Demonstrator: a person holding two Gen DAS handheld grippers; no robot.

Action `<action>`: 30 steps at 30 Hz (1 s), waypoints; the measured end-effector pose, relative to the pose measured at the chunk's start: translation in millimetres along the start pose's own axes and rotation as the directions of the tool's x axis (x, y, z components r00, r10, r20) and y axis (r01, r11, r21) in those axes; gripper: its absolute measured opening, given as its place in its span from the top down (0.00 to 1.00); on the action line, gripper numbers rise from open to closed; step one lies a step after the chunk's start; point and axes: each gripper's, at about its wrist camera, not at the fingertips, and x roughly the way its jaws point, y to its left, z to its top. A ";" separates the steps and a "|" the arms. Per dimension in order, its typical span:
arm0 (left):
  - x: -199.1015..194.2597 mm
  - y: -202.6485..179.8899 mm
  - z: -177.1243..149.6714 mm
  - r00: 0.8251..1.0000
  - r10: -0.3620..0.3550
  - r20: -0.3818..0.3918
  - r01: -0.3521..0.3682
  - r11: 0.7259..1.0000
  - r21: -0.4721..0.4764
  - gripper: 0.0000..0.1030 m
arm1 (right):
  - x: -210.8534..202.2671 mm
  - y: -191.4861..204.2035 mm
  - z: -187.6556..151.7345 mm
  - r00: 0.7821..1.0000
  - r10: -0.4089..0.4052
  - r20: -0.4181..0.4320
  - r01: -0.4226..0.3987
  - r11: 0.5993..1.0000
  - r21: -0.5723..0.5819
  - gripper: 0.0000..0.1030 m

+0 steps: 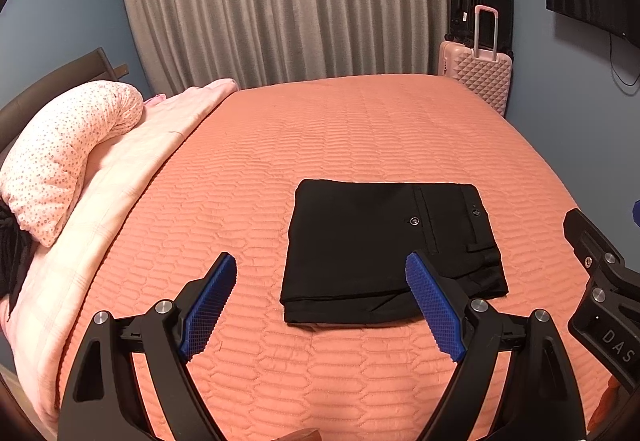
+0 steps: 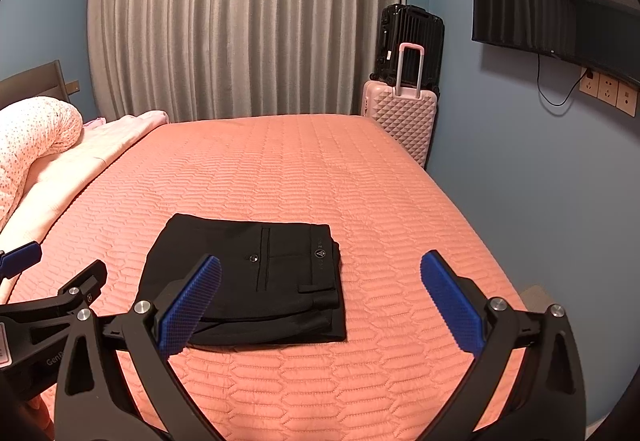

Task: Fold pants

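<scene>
Black pants (image 1: 384, 249) lie folded into a compact rectangle on the orange quilted bed (image 1: 320, 129), back pocket and button facing up. In the right wrist view the same pants (image 2: 256, 277) rest flat near the bed's front. My left gripper (image 1: 322, 265) hovers open above the near edge of the bed, its blue pads (image 1: 208, 305) wide apart and holding nothing. My right gripper (image 2: 320, 265) is open too, empty, to the right of the left one. Neither gripper touches the pants.
A dotted pillow (image 1: 64, 153) and pale pink blanket (image 1: 132, 153) lie at the bed's left. A pink suitcase (image 1: 476, 77) and a black suitcase (image 1: 480, 5) stand beyond the far right corner. A wall television (image 2: 560, 1) hangs at right. Grey curtains (image 1: 296, 1) hang behind.
</scene>
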 end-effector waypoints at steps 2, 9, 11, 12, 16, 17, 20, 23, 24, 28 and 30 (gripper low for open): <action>0.7 -0.3 -0.5 1.000 -0.003 0.001 0.003 1.000 0.000 0.17 | 0.4 -0.2 -0.9 1.000 -0.001 0.000 0.001 1.000 -0.003 0.04; 5.4 -1.7 -5.5 1.000 -0.003 -0.012 0.003 1.000 0.003 0.17 | 2.6 -1.7 -3.0 1.000 -0.001 -0.009 0.001 1.000 0.002 0.04; 7.7 -2.0 -6.6 1.000 -0.010 -0.019 0.010 1.000 0.002 0.17 | 3.7 -1.9 -3.9 1.000 -0.001 -0.013 0.001 1.000 0.002 0.04; 8.3 -1.7 -6.8 1.000 -0.013 -0.022 0.013 1.000 0.001 0.17 | 4.2 -2.1 -4.5 1.000 -0.002 -0.014 0.002 1.000 0.000 0.04; 13.0 -1.9 -10.0 0.999 -0.013 -0.035 0.013 1.000 0.003 0.17 | 6.3 -4.0 -5.7 1.000 -0.004 -0.020 0.004 1.000 0.006 0.04; 13.8 -1.6 -10.5 0.999 -0.013 -0.037 0.013 1.000 0.001 0.17 | 7.0 -4.5 -6.1 1.000 -0.004 -0.020 0.004 1.000 0.008 0.04; 15.7 -0.5 -11.4 0.999 -0.015 -0.043 0.015 1.000 -0.001 0.17 | 8.4 -4.0 -5.9 1.000 0.001 -0.022 -0.001 1.000 0.006 0.04; 16.6 0.2 -11.1 0.999 -0.010 -0.043 0.009 1.000 -0.002 0.17 | 8.8 -3.6 -6.5 1.000 0.001 -0.019 -0.001 1.000 0.004 0.04; 16.8 -0.1 -10.8 0.999 -0.012 -0.044 0.012 1.000 -0.002 0.17 | 9.3 -3.4 -6.7 1.000 0.001 -0.021 -0.001 1.000 0.005 0.04; 18.9 0.0 -10.9 0.999 -0.007 -0.047 0.007 1.000 -0.002 0.17 | 10.7 -3.4 -7.5 1.000 0.000 -0.023 0.000 1.000 0.001 0.04; 19.7 -0.5 -11.0 0.999 -0.005 -0.049 0.005 1.000 0.001 0.17 | 11.4 -3.7 -7.4 1.000 0.001 -0.024 -0.001 1.000 0.003 0.04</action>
